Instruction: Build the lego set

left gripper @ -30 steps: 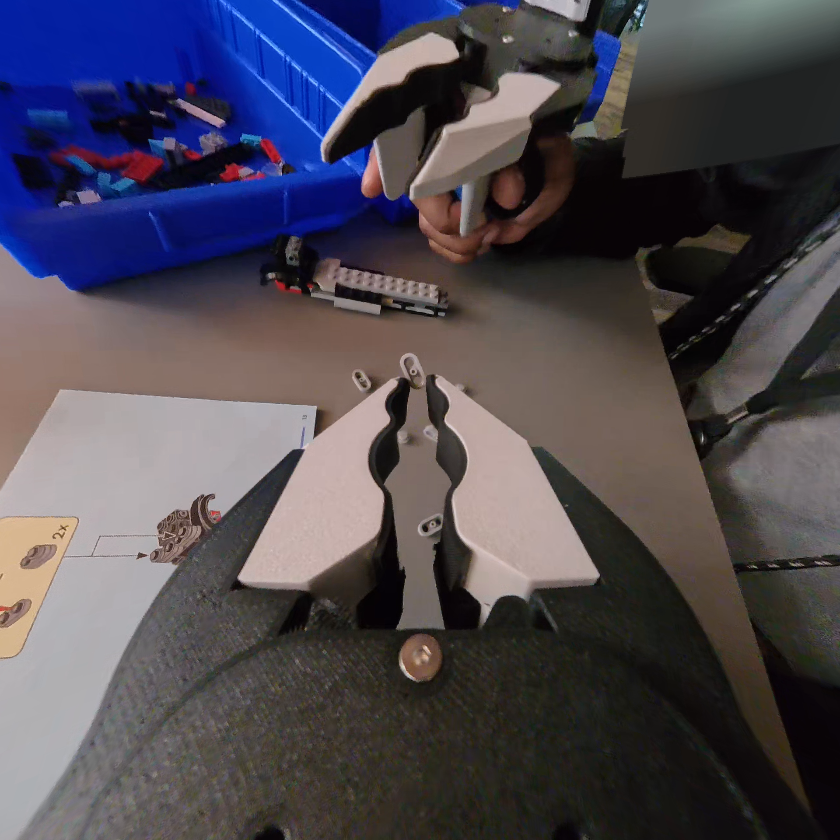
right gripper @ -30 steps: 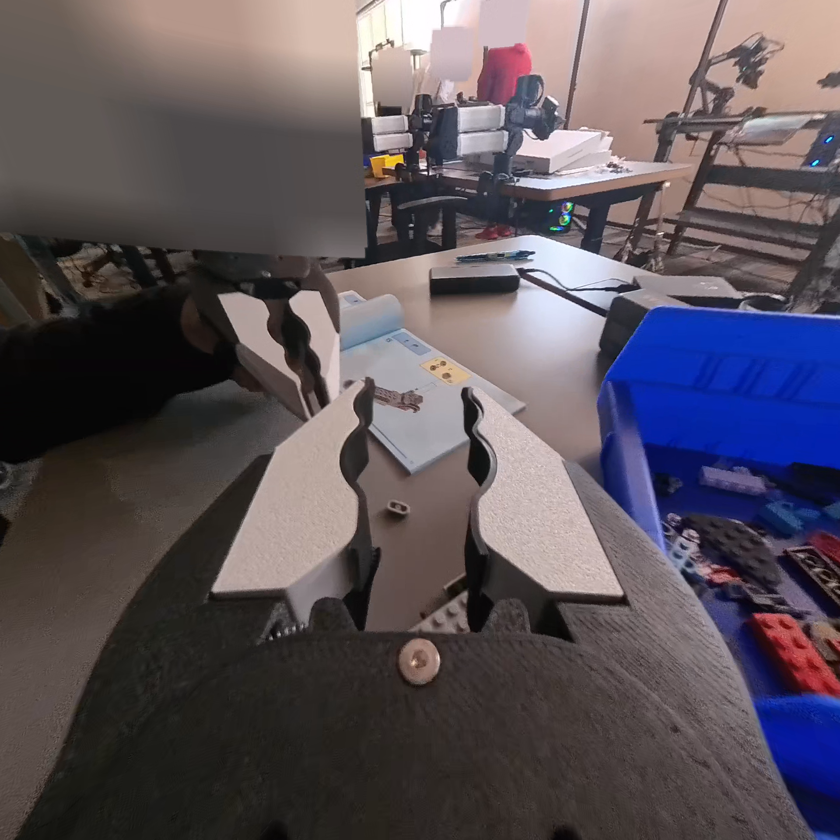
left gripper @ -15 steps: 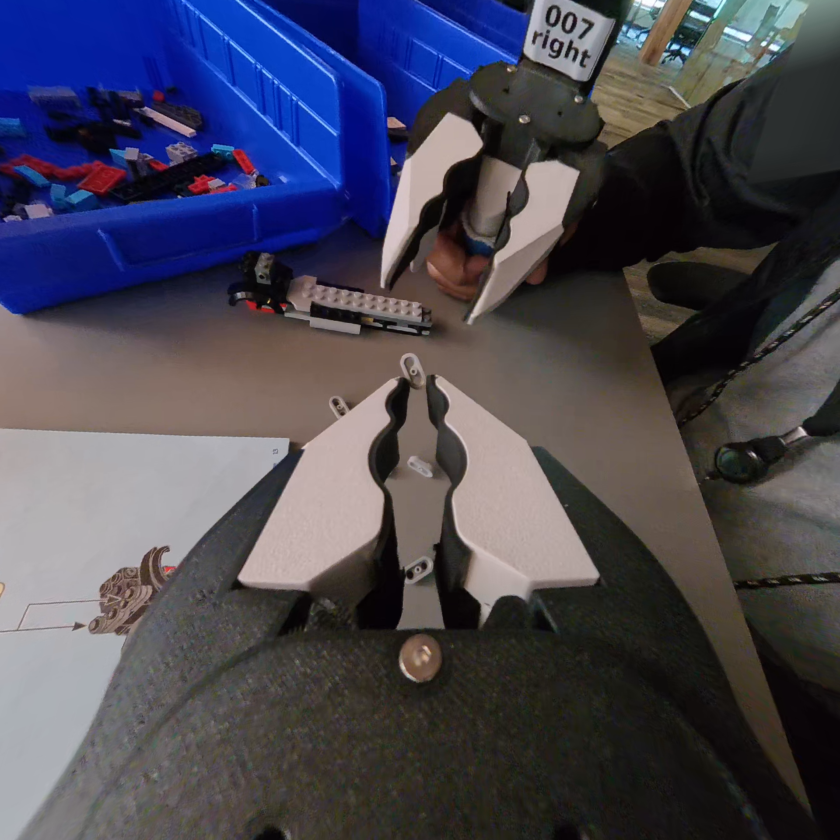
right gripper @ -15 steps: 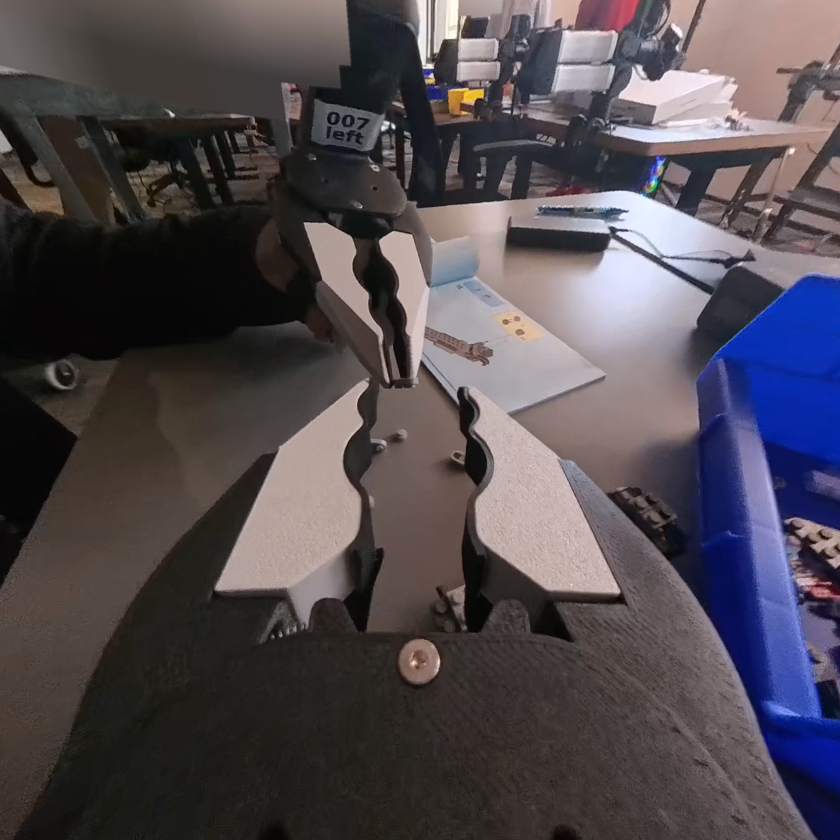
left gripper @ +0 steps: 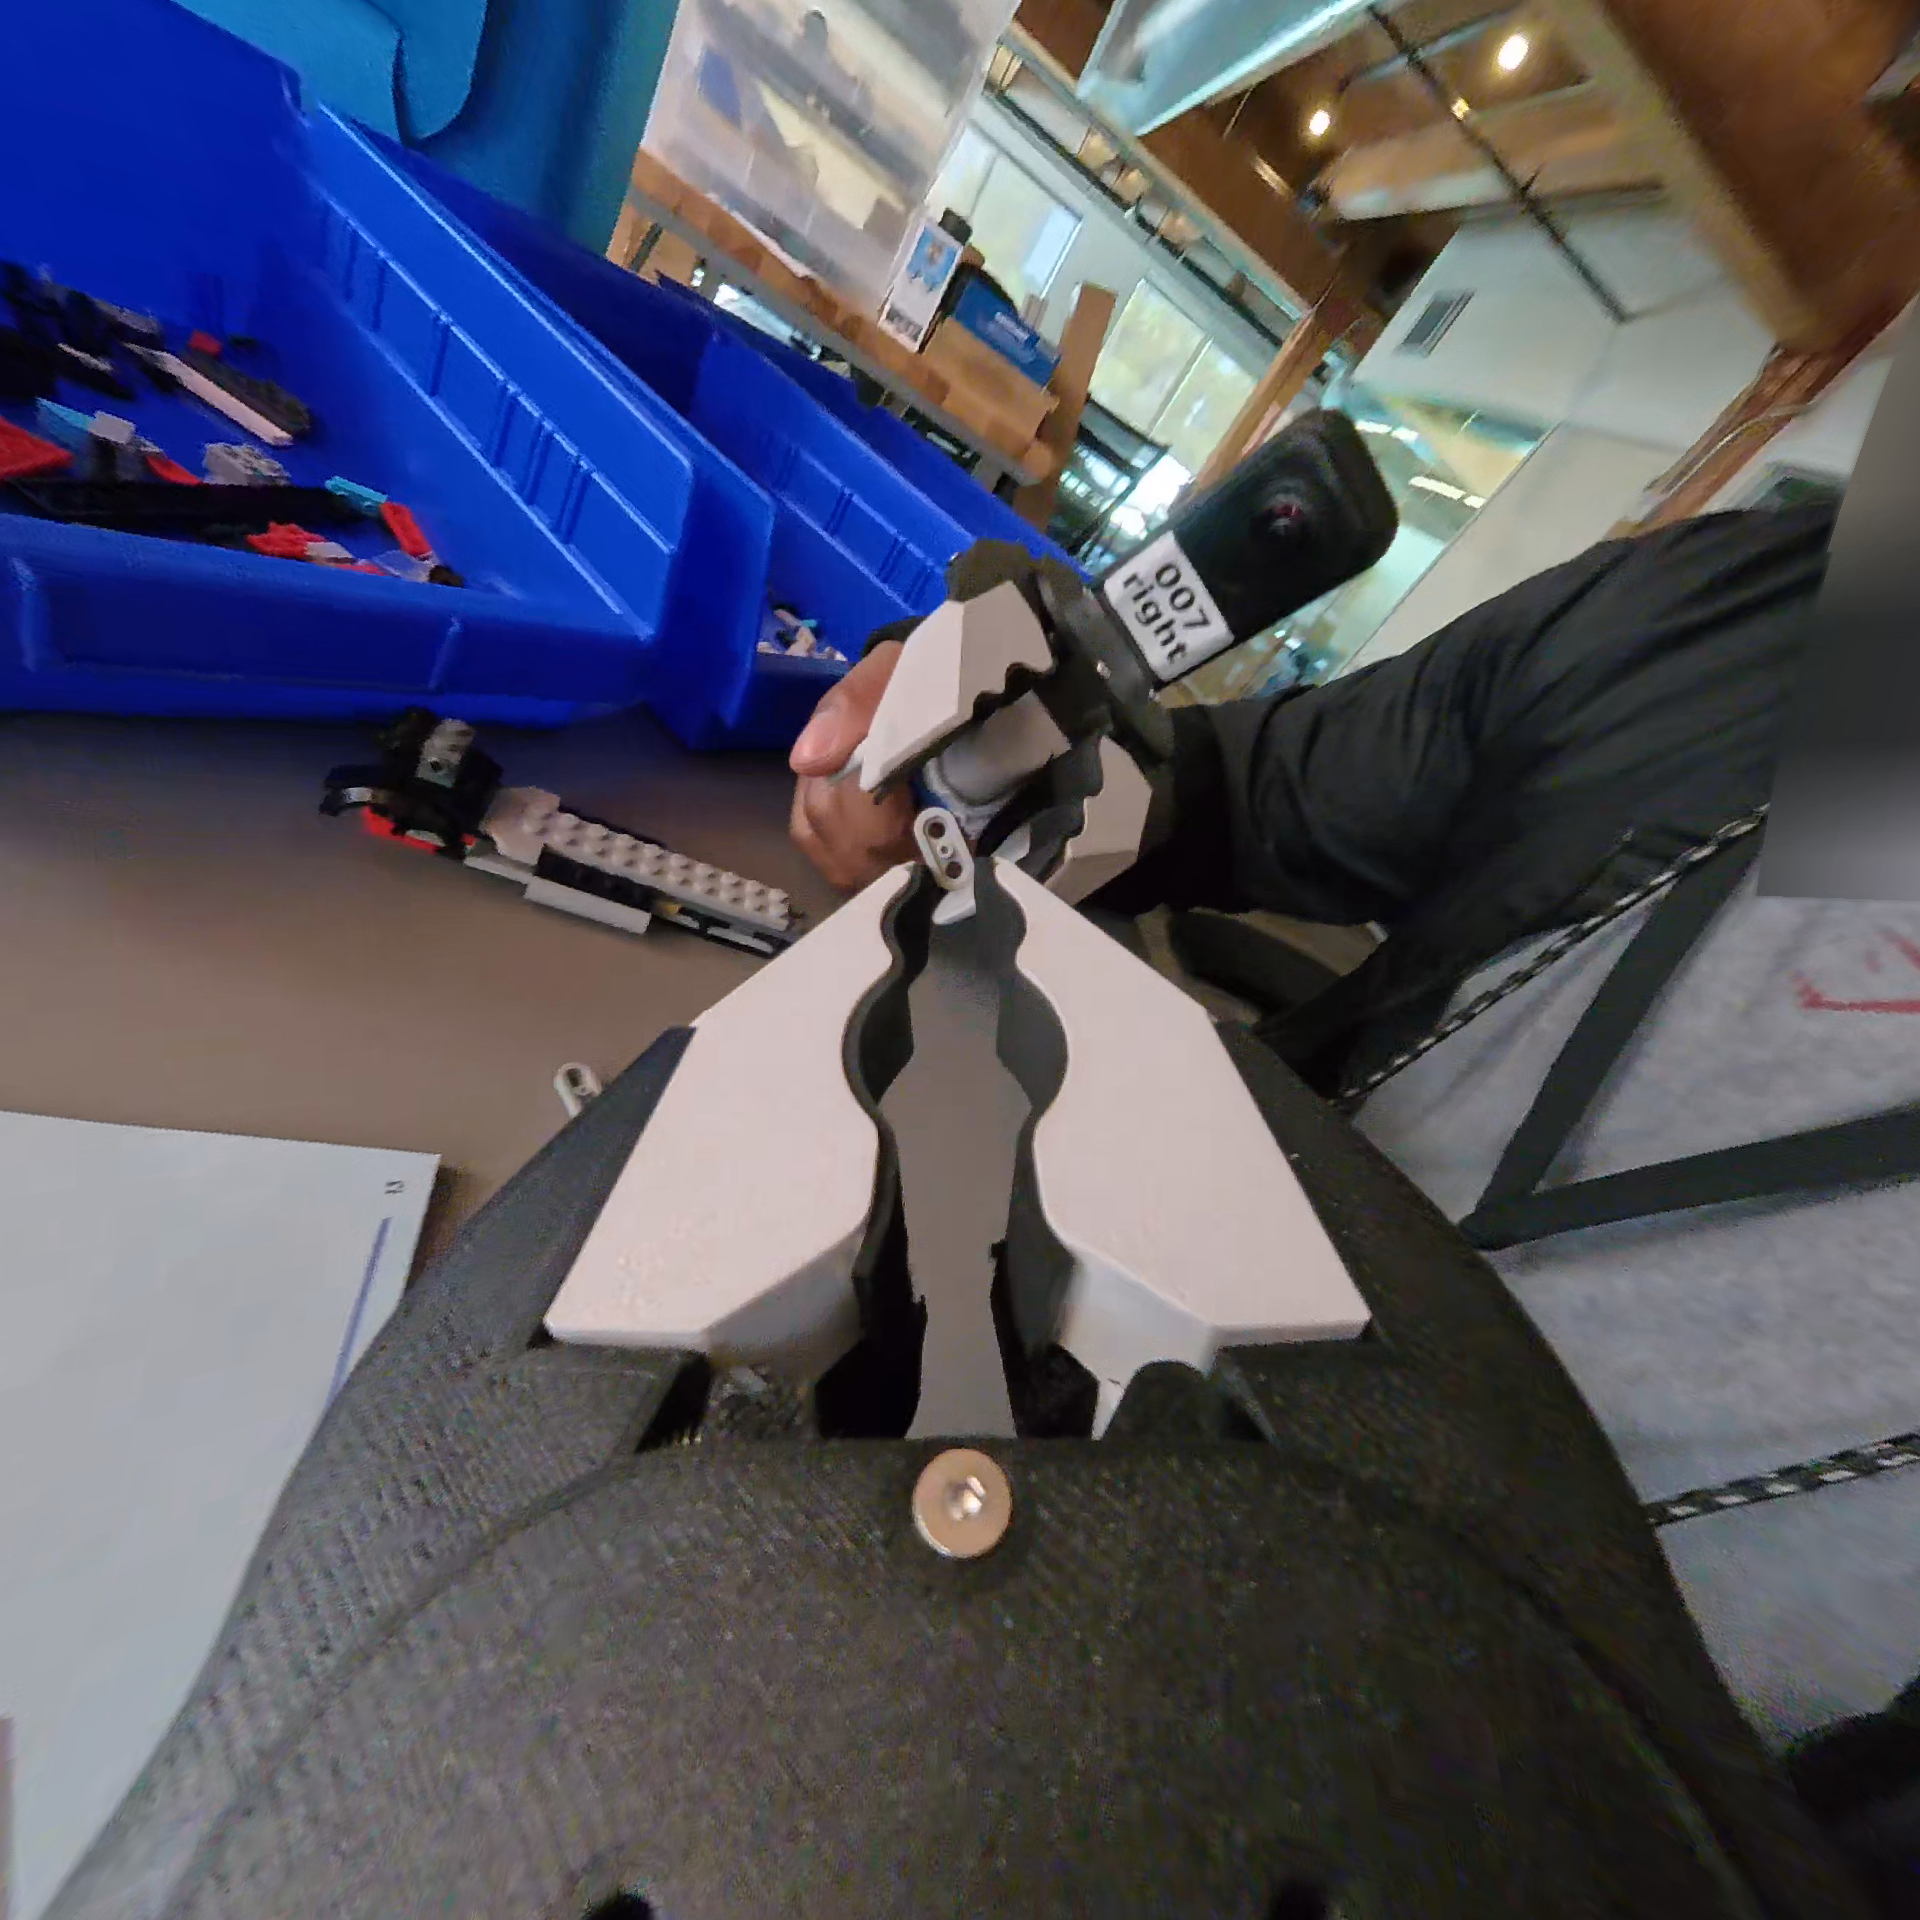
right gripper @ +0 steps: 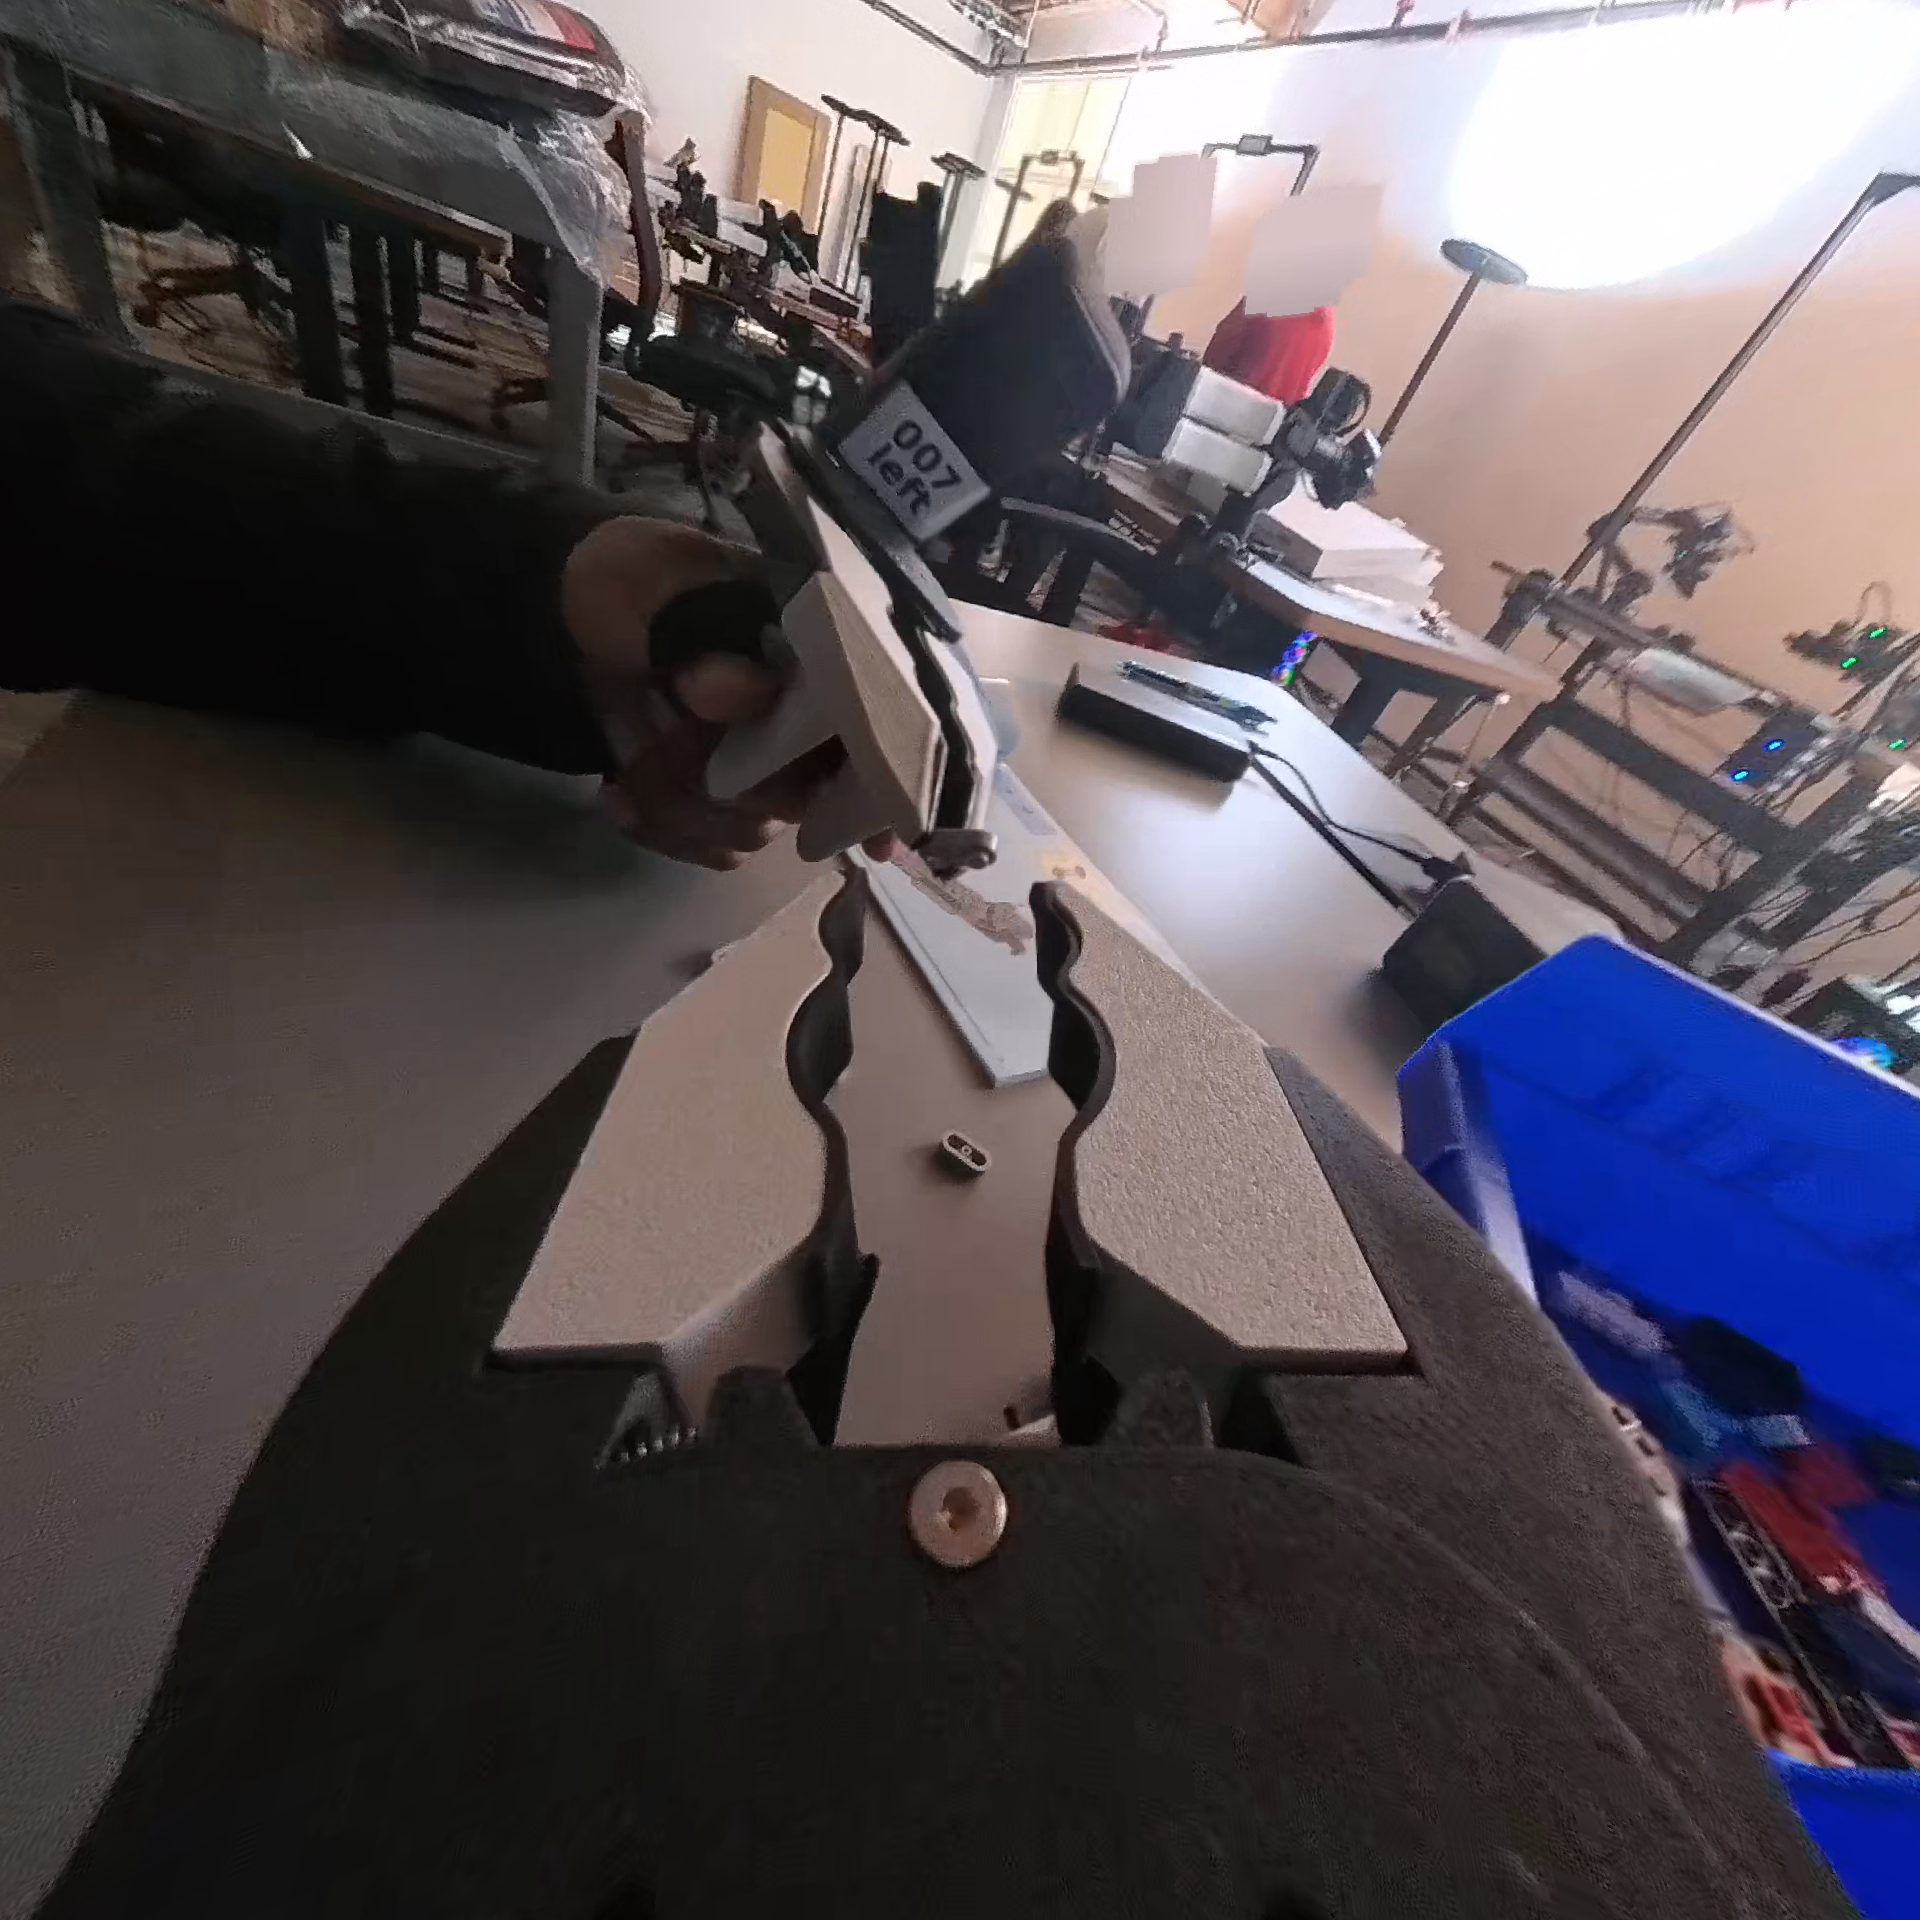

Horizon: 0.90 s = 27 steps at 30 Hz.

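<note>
My left gripper (left gripper: 951,883) is shut on a small grey oval lego link (left gripper: 943,847) at its fingertips and holds it tilted up above the brown table (left gripper: 260,987). My right gripper (right gripper: 945,902) is open and empty, its tips just in front of the left gripper (right gripper: 883,727) and the held link (right gripper: 961,847). The right gripper also shows in the left wrist view (left gripper: 997,748), just beyond the link. A part-built grey, black and red lego model (left gripper: 561,842) lies on the table by the bins. Another loose grey link (right gripper: 964,1153) lies on the table between my right fingers.
Blue bins (left gripper: 582,468) with loose lego pieces stand at the back; one shows at the right in the right wrist view (right gripper: 1662,1164). The instruction booklet (left gripper: 156,1351) lies at the left. One more small link (left gripper: 575,1081) lies near it. Black boxes and a cable (right gripper: 1153,717) sit farther off.
My left gripper closed on the small grey link and lifted it off the table, tilting upward. My right gripper swung down and turned toward the link, still open.
</note>
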Each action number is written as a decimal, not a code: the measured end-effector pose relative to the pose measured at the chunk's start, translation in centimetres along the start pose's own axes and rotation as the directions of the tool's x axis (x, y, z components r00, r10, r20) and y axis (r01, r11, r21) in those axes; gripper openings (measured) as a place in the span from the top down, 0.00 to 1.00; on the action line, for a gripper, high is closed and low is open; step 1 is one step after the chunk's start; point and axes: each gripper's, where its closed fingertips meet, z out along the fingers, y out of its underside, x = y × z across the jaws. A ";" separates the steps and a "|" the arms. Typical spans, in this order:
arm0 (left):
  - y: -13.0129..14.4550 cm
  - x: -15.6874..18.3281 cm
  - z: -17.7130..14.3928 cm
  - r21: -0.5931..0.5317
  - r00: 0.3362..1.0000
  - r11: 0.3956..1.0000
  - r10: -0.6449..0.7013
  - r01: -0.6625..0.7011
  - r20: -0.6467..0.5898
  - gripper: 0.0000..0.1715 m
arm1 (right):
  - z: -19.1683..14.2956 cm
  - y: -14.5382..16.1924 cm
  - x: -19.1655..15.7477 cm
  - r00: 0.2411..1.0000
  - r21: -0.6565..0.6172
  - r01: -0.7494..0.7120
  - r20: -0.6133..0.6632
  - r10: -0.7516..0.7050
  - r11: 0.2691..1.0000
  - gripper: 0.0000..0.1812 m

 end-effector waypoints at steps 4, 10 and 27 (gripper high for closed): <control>-0.3 0.5 0.1 0.035 0.997 0.997 -0.060 0.062 -0.054 0.95 | 0.1 -0.6 -0.1 0.996 0.012 0.079 -0.044 -0.079 0.997 0.82; -0.1 0.4 0.4 0.031 0.991 0.992 -0.117 0.119 -0.070 0.95 | 0.1 -0.6 -0.1 0.992 0.008 0.114 -0.063 -0.114 0.993 0.85; -0.1 0.0 0.4 0.052 0.972 0.974 -0.214 0.220 -0.102 0.95 | 0.3 -0.1 0.4 0.989 -0.009 0.113 -0.091 -0.113 0.994 0.90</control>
